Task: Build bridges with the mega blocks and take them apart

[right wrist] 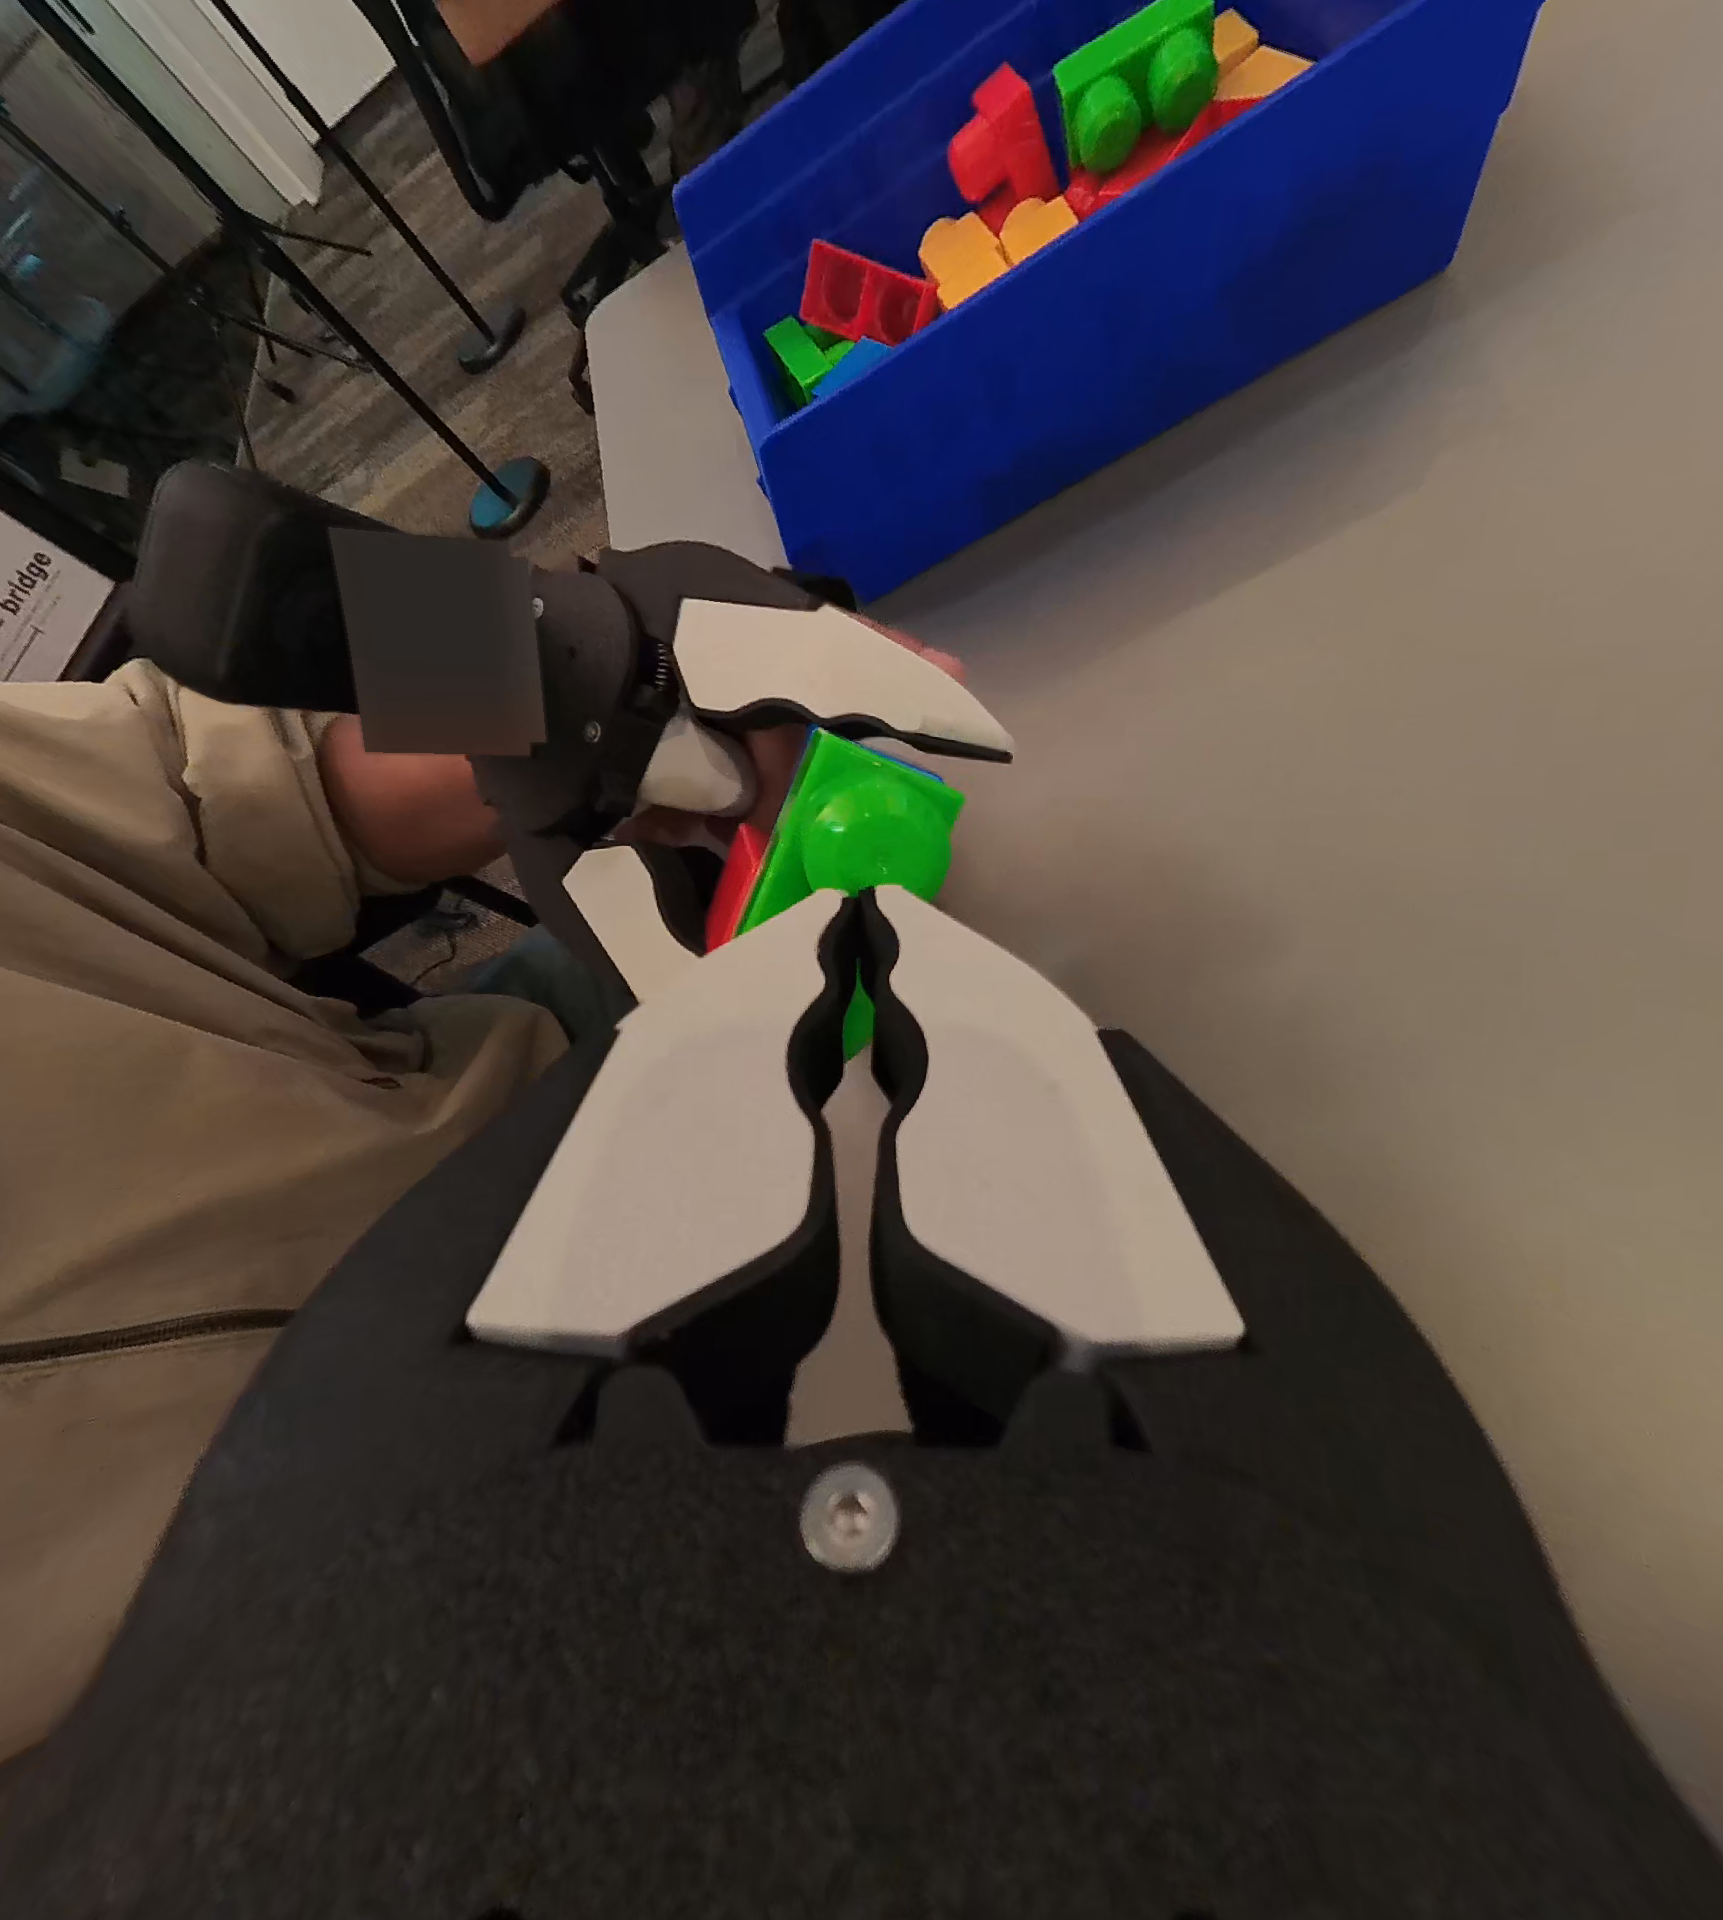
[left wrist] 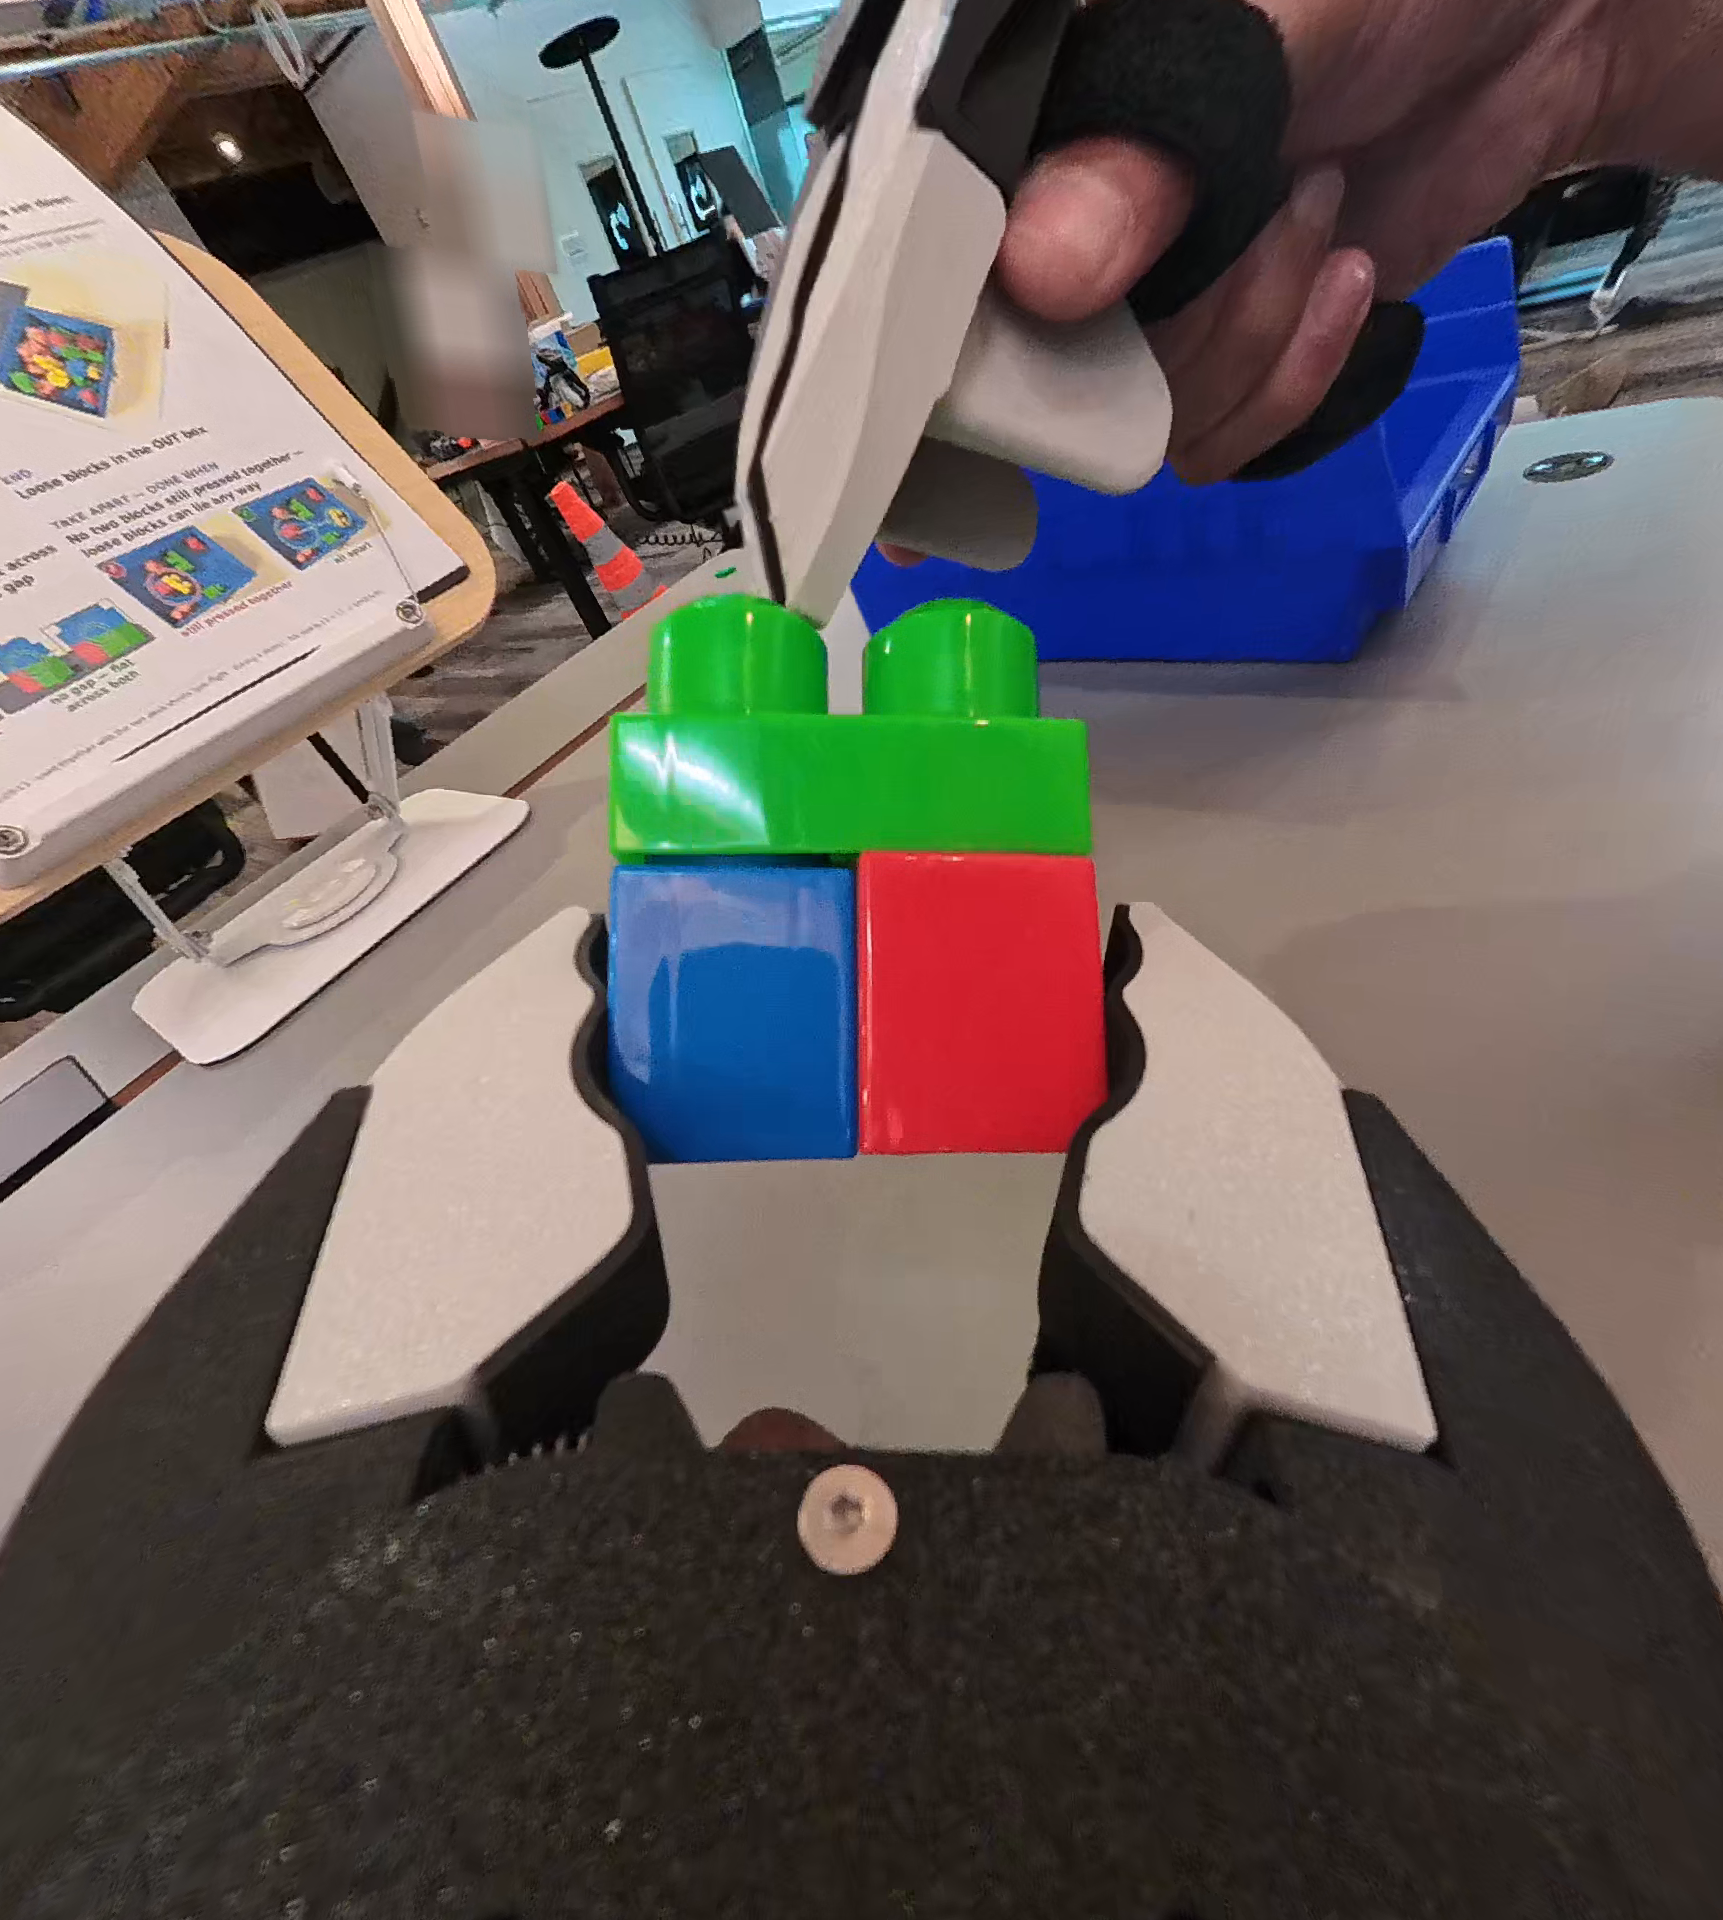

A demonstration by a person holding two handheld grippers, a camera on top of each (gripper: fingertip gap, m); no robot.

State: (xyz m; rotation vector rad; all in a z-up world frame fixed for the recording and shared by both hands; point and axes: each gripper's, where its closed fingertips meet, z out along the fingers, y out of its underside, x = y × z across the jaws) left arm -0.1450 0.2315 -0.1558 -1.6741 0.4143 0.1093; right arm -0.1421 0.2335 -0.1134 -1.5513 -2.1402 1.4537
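Desk (left wrist: 1408, 935): grey top that carried everything, filling the left wrist view from 3 to 6 o'clock
Blue bin (right wrist: 1096, 395): stood on the desk at 1 o'clock in the right wrist view, holding loose red, green, yellow and blue blocks; in the left wrist view it sat behind the bridge at 2 o'clock
Instruction board (left wrist: 140, 499): tilted on a white stand at 10 o'clock in the left wrist view, beside the desk's edge
Bridge: green block (left wrist: 846, 784) with two studs lay across a blue block (left wrist: 732, 1008) and a red block (left wrist: 976, 1003), which stood side by side and touching
Left gripper (left wrist: 852, 1023): its fingers clamped the two lower blocks, one on the blue block's outer side, one on the red block's; the bridge was at the centre of its view
Right gripper (right wrist: 855, 902): fingers drawn together with only a thin slit between them, holding nothing; the tips touched a green stud from above, at 12 o'clock over the bridge in the left wrist view
Hand (left wrist: 1356, 208): gripped the right gripper at 1 o'clock
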